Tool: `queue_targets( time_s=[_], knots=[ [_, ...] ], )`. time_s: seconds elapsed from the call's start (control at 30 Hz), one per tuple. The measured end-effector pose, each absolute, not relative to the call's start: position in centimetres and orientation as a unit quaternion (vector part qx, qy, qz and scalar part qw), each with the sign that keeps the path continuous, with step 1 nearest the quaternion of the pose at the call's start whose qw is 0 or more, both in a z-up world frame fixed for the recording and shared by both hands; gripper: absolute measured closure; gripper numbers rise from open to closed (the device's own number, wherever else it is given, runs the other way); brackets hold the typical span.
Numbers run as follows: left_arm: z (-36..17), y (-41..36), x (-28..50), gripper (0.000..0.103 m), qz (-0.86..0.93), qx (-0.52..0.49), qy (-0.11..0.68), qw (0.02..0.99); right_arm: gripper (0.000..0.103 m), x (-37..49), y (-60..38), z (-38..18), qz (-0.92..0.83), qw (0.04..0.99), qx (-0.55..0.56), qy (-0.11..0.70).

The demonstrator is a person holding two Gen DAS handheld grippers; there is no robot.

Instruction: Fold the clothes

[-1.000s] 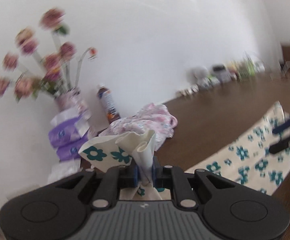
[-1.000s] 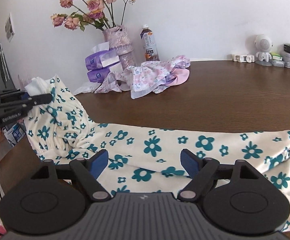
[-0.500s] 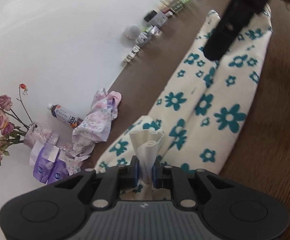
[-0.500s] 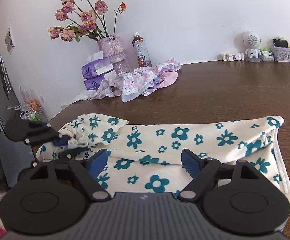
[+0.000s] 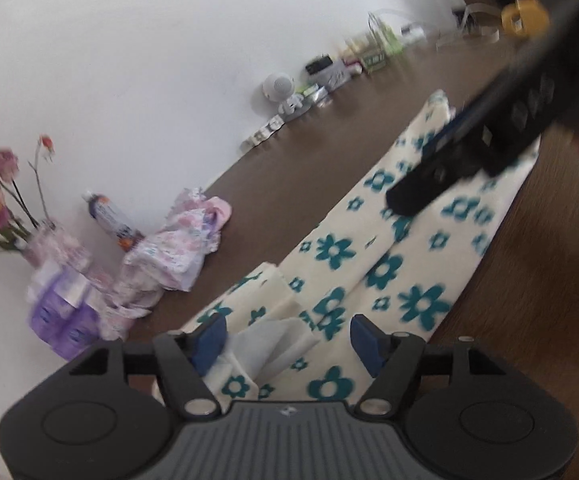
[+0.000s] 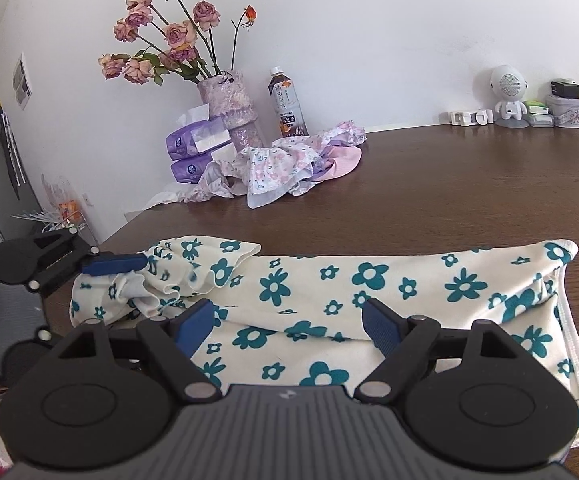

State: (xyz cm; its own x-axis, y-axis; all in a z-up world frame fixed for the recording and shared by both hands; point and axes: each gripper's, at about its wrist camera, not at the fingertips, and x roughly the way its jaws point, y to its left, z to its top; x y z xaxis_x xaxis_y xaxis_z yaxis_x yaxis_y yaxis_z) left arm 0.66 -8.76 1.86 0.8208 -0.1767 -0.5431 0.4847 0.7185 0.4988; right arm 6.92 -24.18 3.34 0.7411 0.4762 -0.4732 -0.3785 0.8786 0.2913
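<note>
The cream garment with teal flowers (image 6: 329, 292) lies folded lengthwise along the tabletop's (image 6: 449, 184) near edge. Both the left gripper (image 5: 285, 338) and right gripper (image 6: 289, 320) hover over it with fingers spread, grasping nothing. A fold looks just laid; next probably calls for pinching one end to fold it across.

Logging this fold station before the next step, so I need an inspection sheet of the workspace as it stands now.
Surface: brown wooden table.
Job's things: floral garment lying flat, one end bunched; pink floral clothes heaped by the wall.
Clutter: vase of roses, tissue packs, bottle, small speaker figure, tins.
Grippers: left gripper open over the bunched end; right gripper open above the garment.
Cables: nothing seen.
Surroundings: white wall.
</note>
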Motion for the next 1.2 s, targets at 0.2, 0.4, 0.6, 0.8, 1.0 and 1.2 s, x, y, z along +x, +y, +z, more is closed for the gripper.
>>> queue_targets(
  time_s=[0.2, 0.4, 0.6, 0.8, 1.0, 1.2],
  knots=[
    [5.5, -2.8, -0.3, 0.035, -0.227, 0.157, 0.261, 0.925, 0.021, 6.7, -22.1, 4.4, 0.248, 0.931, 0.058, 0.261],
    [7.9, 5.0, -2.2, 0.028, -0.241, -0.004, 0.258, 0.935, 0.021, 6.0, -18.0, 5.7, 0.328, 0.909, 0.015, 0.255],
    [7.0, 8.8, -2.3, 0.036, -0.171, 0.005, 0.257, 0.951, 0.022, 4.3, -13.0, 6.6, 0.393, 0.885, -0.059, 0.242],
    [4.2, 8.0, -0.1, 0.077, -0.178, 0.052, 0.280, 0.942, 0.099, 3.3, -8.2, 5.1, 0.386, 0.871, -0.176, 0.248],
    [3.2, 6.8, 0.7, 0.091, -0.211, 0.079, 0.272, 0.936, 0.100, 4.2, -8.6, 4.0, 0.359, 0.866, -0.194, 0.288],
    [2.2, 5.8, 1.7, 0.091, -0.227, 0.103, 0.279, 0.927, 0.100, 5.0, -9.4, 2.7, 0.351, 0.869, -0.177, 0.301]
  ],
)
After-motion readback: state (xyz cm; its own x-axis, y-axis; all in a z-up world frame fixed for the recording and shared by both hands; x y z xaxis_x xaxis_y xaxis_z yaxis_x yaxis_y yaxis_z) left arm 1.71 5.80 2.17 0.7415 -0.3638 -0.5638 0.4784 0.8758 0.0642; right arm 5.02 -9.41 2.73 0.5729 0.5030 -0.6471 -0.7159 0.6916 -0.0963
